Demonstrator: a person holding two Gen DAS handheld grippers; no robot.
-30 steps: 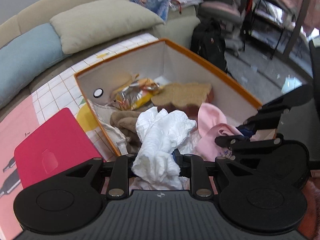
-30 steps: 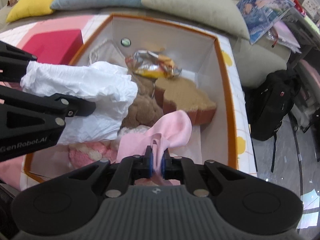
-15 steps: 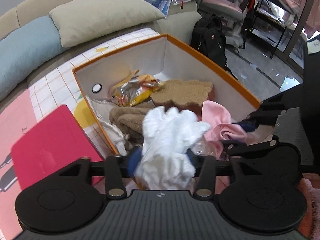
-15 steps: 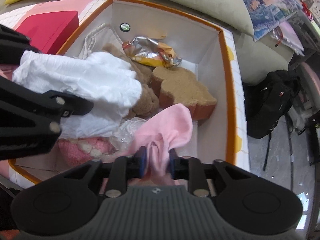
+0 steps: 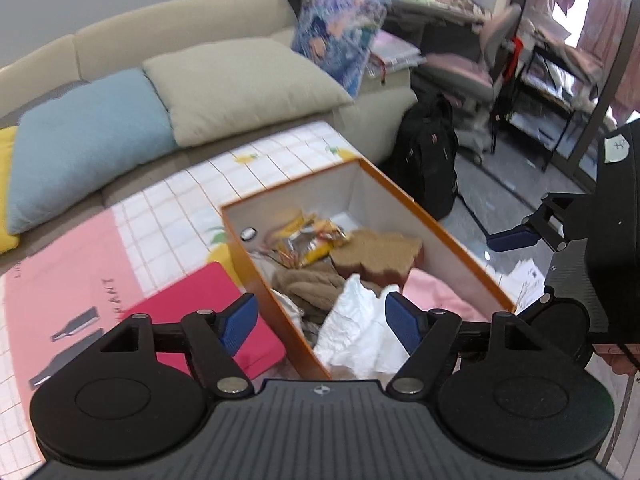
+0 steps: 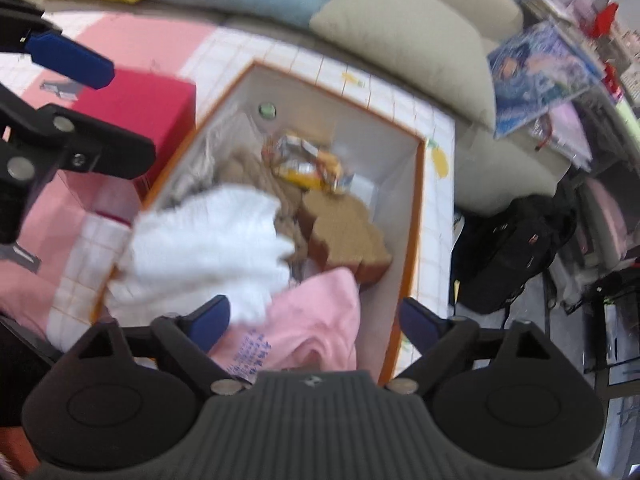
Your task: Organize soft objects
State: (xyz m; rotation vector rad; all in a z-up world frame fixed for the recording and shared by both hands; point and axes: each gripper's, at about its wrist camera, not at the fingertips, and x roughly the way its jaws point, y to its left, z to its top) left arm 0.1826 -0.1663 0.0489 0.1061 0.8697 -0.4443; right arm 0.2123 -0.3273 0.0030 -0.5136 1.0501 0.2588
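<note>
Cushions, one beige and one pale blue, lie behind the orange-rimmed white box that stands on a pink and white checked mat beside a red case. In the box a crumpled white cloth lies against the near wall, a soft pink garment with blue writing beside it, then a brown knitted piece, a tan toast-shaped cushion and a crinkled snack bag. Both the left tongs and the right tongs are opening wide above the box, the blue pads of each clear of the cloth below them and gripping nothing.
</note>
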